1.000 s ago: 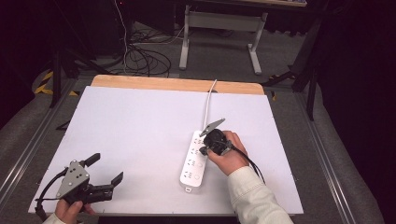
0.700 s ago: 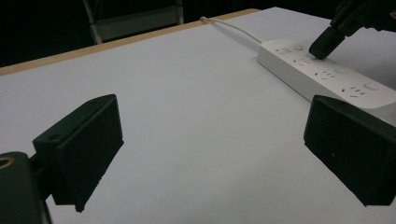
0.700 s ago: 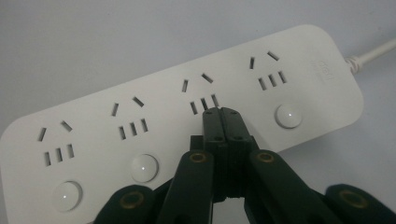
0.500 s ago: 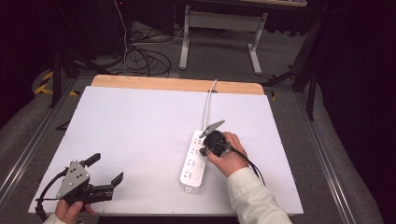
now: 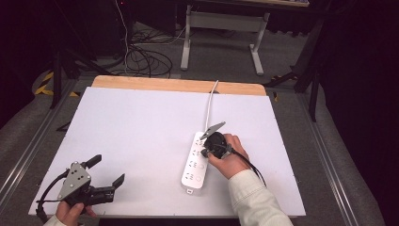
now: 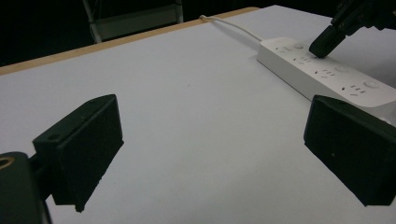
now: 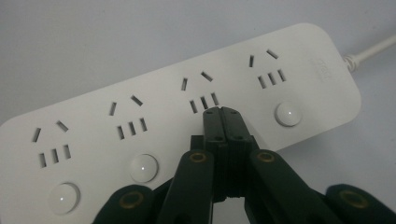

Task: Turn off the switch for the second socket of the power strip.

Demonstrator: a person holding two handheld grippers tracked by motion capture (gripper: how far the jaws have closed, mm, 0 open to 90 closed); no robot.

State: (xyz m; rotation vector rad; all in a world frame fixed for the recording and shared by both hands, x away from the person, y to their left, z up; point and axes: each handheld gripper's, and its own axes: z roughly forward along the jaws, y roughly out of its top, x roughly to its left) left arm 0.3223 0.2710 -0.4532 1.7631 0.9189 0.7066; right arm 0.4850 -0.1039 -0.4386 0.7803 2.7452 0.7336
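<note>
High view: my right tool [image 5: 205,145] hangs over the white power strip [image 5: 196,165], which lies on the desk [image 5: 141,132] right of centre, its cord [image 5: 210,106] running to the far edge.
Right gripper view: my jaws are pressed together, empty, tips on the power strip [image 7: 140,112] where its third button would be.
Left tool [image 5: 106,171]: jaws wide apart, empty, resting at the desk's near left corner.
</note>
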